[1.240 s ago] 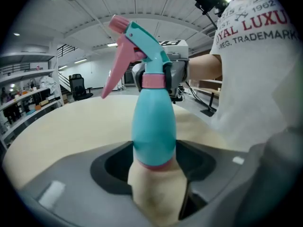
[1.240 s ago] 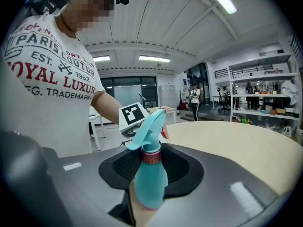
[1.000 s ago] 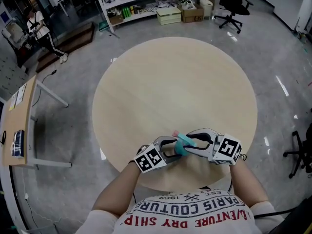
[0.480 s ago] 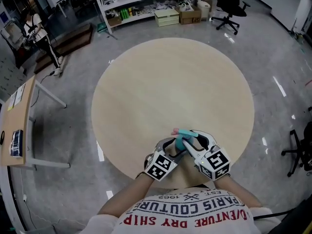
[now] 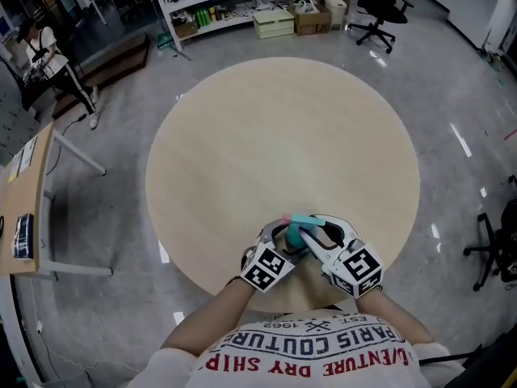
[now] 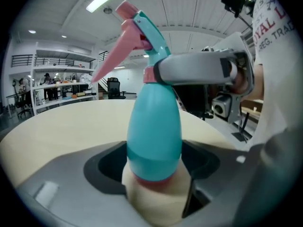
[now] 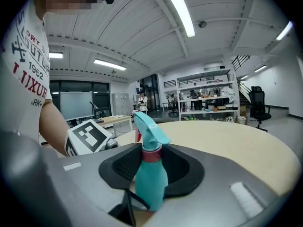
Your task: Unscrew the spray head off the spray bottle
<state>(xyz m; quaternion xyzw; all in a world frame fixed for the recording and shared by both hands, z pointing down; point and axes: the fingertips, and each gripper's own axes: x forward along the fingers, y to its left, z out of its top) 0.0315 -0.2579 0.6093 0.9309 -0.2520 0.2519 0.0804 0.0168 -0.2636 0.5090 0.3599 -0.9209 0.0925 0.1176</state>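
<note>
Teal plastic spray bottle point(image 6: 154, 126) stands on round beige counter point(image 5: 283, 136). Left gripper point(image 5: 283, 236) jaws are opening around its body, while right gripper point(image 5: 313, 228) jaws are closing onto its pink-collared spray head point(image 7: 147, 131).

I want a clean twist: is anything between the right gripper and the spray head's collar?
Nothing visible does. The right gripper has its jaws closing directly on the pink collar; the left gripper, its jaws opening, flanks the bottle lower down.

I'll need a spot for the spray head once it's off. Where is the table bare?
The round light wooden table is bare from its far rim to its left and right rims. It is crowded only at the near edge, around the teal plastic spray bottle.
</note>
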